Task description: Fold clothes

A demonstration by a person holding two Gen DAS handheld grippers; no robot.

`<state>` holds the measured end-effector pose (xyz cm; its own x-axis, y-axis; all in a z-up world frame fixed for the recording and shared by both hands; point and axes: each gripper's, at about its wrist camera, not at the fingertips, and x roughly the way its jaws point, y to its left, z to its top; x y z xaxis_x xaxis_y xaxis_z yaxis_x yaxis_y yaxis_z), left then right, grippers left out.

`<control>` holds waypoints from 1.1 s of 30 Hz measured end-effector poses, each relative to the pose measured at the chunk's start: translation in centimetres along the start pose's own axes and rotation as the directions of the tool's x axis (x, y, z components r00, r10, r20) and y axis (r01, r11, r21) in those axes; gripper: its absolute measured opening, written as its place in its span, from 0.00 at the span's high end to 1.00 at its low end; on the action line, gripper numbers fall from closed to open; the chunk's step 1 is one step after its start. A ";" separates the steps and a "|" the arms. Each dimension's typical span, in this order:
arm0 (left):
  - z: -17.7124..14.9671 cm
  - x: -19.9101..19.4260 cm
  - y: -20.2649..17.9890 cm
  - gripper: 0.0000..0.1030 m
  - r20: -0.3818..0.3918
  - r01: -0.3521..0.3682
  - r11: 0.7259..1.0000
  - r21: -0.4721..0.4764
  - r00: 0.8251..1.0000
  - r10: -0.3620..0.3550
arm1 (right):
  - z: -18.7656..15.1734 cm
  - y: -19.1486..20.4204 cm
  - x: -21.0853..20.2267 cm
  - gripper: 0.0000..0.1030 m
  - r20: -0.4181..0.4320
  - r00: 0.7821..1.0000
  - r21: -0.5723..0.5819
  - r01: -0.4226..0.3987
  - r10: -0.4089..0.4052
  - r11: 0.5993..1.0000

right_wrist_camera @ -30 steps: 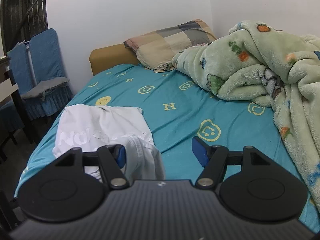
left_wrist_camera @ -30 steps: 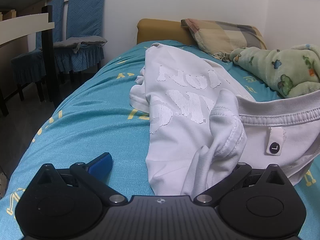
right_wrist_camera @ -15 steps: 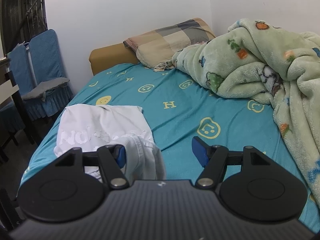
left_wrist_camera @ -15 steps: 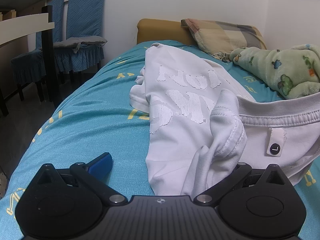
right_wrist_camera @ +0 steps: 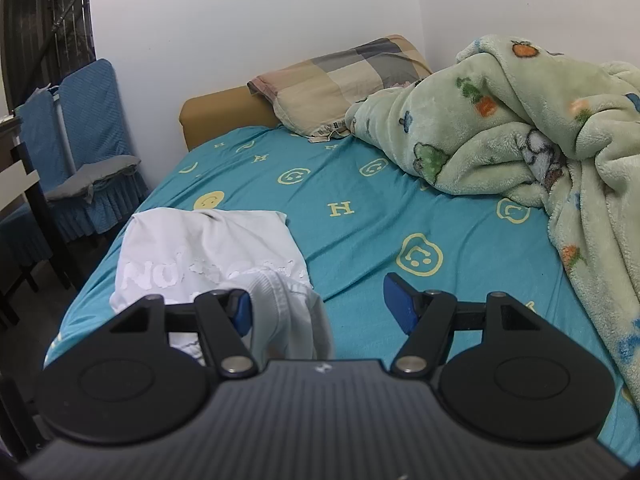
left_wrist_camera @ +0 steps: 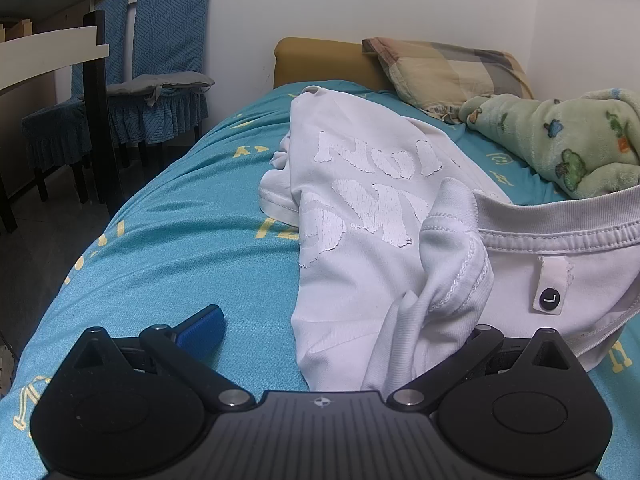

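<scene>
A white T-shirt (left_wrist_camera: 360, 216) with raised white lettering lies crumpled along the teal bed sheet (left_wrist_camera: 192, 216). Its collar, with a black "L" size tag (left_wrist_camera: 550, 298), faces me at the right. My left gripper (left_wrist_camera: 340, 326) is open and wide. One blue pad rests on the sheet, and bunched shirt cloth covers the other fingertip. In the right wrist view the same T-shirt (right_wrist_camera: 208, 248) lies at the lower left. My right gripper (right_wrist_camera: 320, 308) is open, with a fold of the shirt lying between its jaws against the left blue pad (right_wrist_camera: 243, 313). The right pad is clear of the cloth.
A green fleece blanket (right_wrist_camera: 520, 136) is heaped on the right side of the bed. A plaid pillow (right_wrist_camera: 344, 80) leans on the tan headboard (right_wrist_camera: 216, 114). Blue-covered chairs (left_wrist_camera: 160, 64) and a dark table (left_wrist_camera: 48, 48) stand left of the bed.
</scene>
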<state>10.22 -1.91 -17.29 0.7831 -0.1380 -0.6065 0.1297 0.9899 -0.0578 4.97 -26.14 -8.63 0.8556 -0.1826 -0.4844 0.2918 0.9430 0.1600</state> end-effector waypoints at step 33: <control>1.5 -2.4 0.3 0.07 -0.053 -0.030 0.998 -0.056 0.998 0.027 | -0.7 -0.8 -0.6 0.35 -0.014 1.000 0.028 -0.017 0.018 0.999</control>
<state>9.28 -1.28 -14.66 0.7527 -0.1093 -0.6493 0.0718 0.9939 -0.0841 3.94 -26.54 -9.07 0.8544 -0.1619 -0.4937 0.2889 0.9378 0.1925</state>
